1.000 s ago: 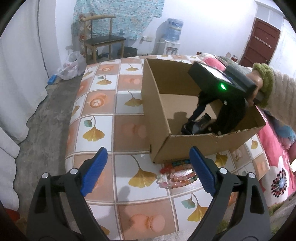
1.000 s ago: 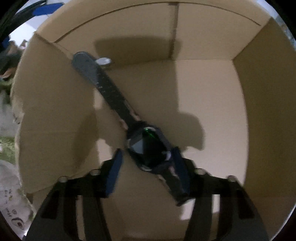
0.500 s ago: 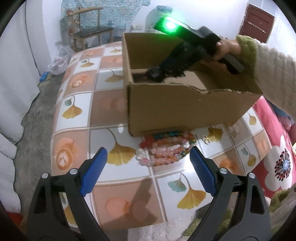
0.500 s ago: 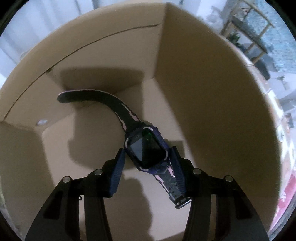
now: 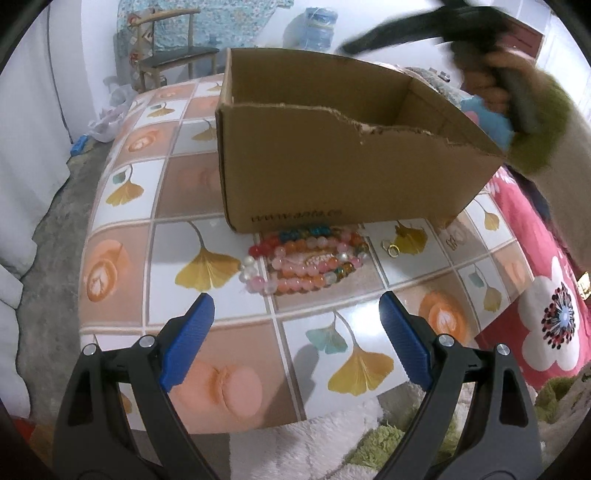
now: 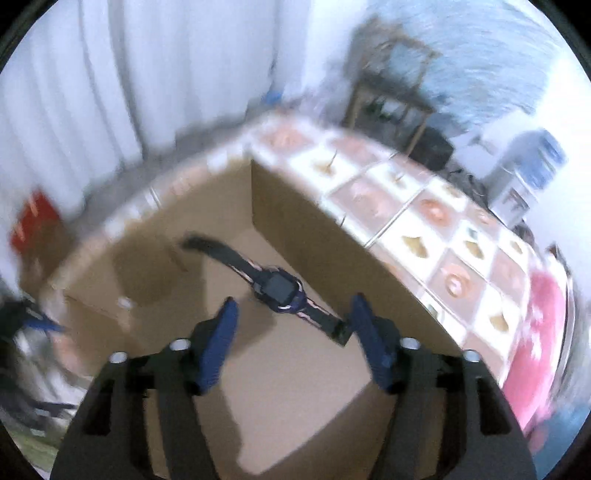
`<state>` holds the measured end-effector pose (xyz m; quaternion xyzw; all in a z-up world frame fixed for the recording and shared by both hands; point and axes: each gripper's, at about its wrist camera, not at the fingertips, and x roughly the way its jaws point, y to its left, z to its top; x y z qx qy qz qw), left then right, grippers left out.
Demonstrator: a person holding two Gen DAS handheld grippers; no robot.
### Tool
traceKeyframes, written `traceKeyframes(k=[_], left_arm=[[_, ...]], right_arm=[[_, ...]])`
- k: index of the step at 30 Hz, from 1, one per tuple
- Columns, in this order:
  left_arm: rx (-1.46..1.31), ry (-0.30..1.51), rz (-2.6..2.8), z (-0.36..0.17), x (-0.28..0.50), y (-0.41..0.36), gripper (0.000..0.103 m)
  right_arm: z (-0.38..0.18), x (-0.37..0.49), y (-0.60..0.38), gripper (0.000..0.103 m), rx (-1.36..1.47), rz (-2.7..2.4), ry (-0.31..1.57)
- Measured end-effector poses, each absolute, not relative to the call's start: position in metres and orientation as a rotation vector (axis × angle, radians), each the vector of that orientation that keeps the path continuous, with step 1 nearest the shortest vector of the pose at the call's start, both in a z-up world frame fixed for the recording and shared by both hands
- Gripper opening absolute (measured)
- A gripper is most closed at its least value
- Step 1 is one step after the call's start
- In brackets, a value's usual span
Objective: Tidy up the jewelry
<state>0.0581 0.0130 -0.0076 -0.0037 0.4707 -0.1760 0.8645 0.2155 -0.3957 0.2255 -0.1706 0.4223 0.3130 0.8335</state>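
A cardboard box (image 5: 332,173) stands on the tiled table (image 5: 140,192). A pile of bead bracelets (image 5: 303,258) lies on the table against the box's near wall, with small gold rings (image 5: 391,249) to its right. My left gripper (image 5: 295,332) is open and empty, just short of the bracelets. In the right wrist view a dark blue watch (image 6: 277,288) lies flat on the floor of the box (image 6: 295,387). My right gripper (image 6: 293,321) is open and empty above the box, clear of the watch. It also shows blurred in the left wrist view (image 5: 424,26).
The table's near edge drops to a white and green rug (image 5: 332,450). A red flowered cloth (image 5: 546,314) lies at the right. A wooden chair (image 5: 173,55) and a water dispenser (image 5: 317,26) stand beyond the table. White curtains (image 6: 92,92) hang at the left.
My right gripper has opened, left the watch on the box floor and risen out of the box. My left gripper has moved closer to the bracelets.
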Motion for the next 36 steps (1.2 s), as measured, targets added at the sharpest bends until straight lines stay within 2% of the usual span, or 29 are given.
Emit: traceKeyframes(k=[3, 5, 8, 14, 17, 23, 30, 36], left_arm=[[0.001, 1.005, -0.378, -0.014, 0.059, 0.012, 0.087], [0.006, 1.019, -0.372, -0.02, 0.061, 0.013, 0.087], [0.012, 1.045, -0.356, -0.029, 0.064, 0.014, 0.087], [0.044, 1.059, -0.326, -0.037, 0.071, 0.013, 0.089], [0.094, 1.079, -0.315, -0.04, 0.074, 0.008, 0.092], [0.15, 1.072, -0.263, -0.046, 0.075, 0.005, 0.096], [0.146, 1.09, -0.247, -0.046, 0.078, 0.004, 0.096], [0.151, 1.095, -0.247, -0.046, 0.08, 0.003, 0.096]], right_arm=[[0.242, 0.207, -0.41, 0.091, -0.27, 0.625, 0.764], [0.229, 0.203, -0.421, 0.096, -0.237, 0.588, 0.706], [0.195, 0.191, -0.432, 0.096, -0.171, 0.531, 0.731], [0.089, 0.147, -0.459, 0.096, 0.068, 0.31, 1.025], [0.062, 0.148, -0.466, 0.096, 0.152, 0.231, 1.073], [0.052, 0.157, -0.446, 0.096, 0.087, 0.142, 1.09], [0.018, 0.162, -0.413, 0.096, -0.035, 0.078, 1.146], [0.018, 0.163, -0.409, 0.096, -0.033, 0.073, 1.129]])
